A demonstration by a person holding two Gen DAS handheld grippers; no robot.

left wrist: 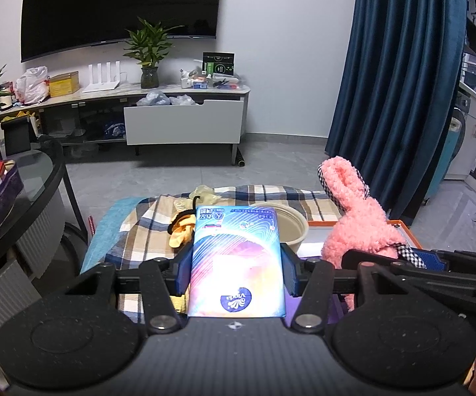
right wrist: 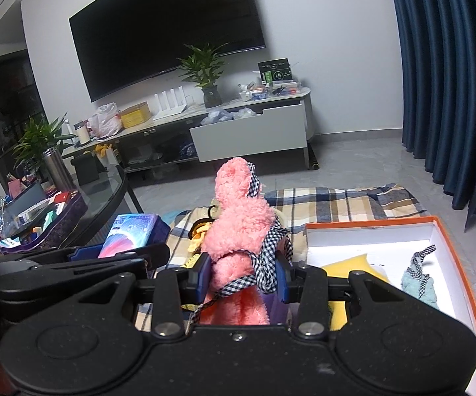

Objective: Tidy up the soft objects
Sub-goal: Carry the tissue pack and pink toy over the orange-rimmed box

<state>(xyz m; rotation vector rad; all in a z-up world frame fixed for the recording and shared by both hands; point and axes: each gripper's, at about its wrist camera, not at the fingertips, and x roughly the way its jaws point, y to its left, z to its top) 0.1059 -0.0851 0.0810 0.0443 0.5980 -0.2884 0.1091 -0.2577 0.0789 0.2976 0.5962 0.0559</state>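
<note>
Both claws are gripping: my left gripper [left wrist: 236,272] clamps a colourful plastic tissue pack [left wrist: 236,257], my right gripper [right wrist: 244,275] a fluffy pink slipper [right wrist: 238,227], above the plaid cloth [right wrist: 337,201], beside the orange-rimmed white box [right wrist: 370,231].

Each claw, the left claw [left wrist: 237,272] and the right claw [right wrist: 243,275], is a matte black speckled body with two round raised discs, angular linkage arms pinned by silver screws, a small centre screw, and blue finger pads [left wrist: 181,270].
</note>
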